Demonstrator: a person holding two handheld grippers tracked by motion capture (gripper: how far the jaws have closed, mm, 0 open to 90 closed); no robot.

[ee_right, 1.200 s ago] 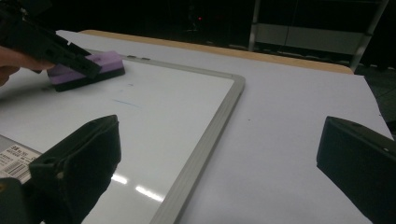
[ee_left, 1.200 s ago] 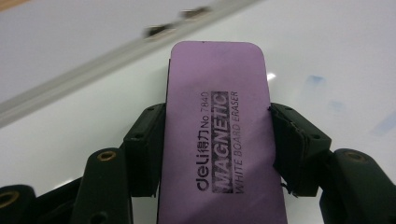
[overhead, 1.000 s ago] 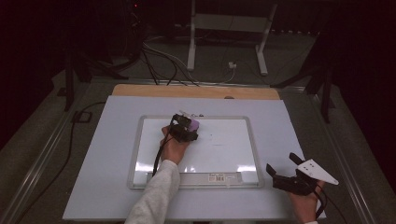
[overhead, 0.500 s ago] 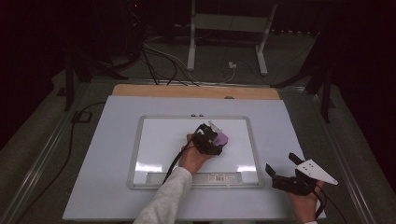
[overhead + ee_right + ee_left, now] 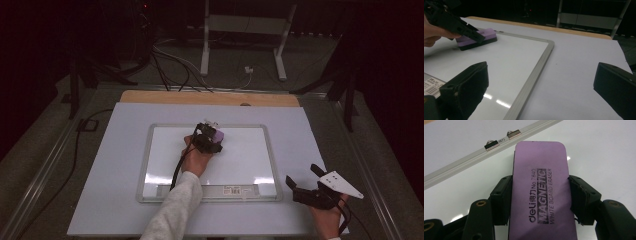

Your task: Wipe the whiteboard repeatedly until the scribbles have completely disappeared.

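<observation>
A purple magnetic whiteboard eraser (image 5: 218, 135) lies flat on the whiteboard (image 5: 245, 160), near the middle of its far half. My left gripper (image 5: 209, 139) is shut on it. In the left gripper view the black pads (image 5: 502, 197) press on both long sides of the eraser (image 5: 541, 187), which has black print on top. My right gripper (image 5: 306, 184) rests open off the board's near right corner. Nothing sits between its jaws (image 5: 541, 87). The right gripper view looks across the board (image 5: 511, 62) to the eraser (image 5: 486, 33) and the left gripper (image 5: 456, 23).
The whiteboard has a grey frame (image 5: 144, 170) with a barcode label (image 5: 235, 190) on its near edge and two metal clips (image 5: 502, 138) on the far rail. It lies on a white table cover (image 5: 100, 200). A wooden strip (image 5: 210, 97) runs behind. Stand legs (image 5: 205, 50) and cables lie beyond.
My left gripper slid the eraser right across the board, then back a little to the left and farther away. The right gripper has kept still.
</observation>
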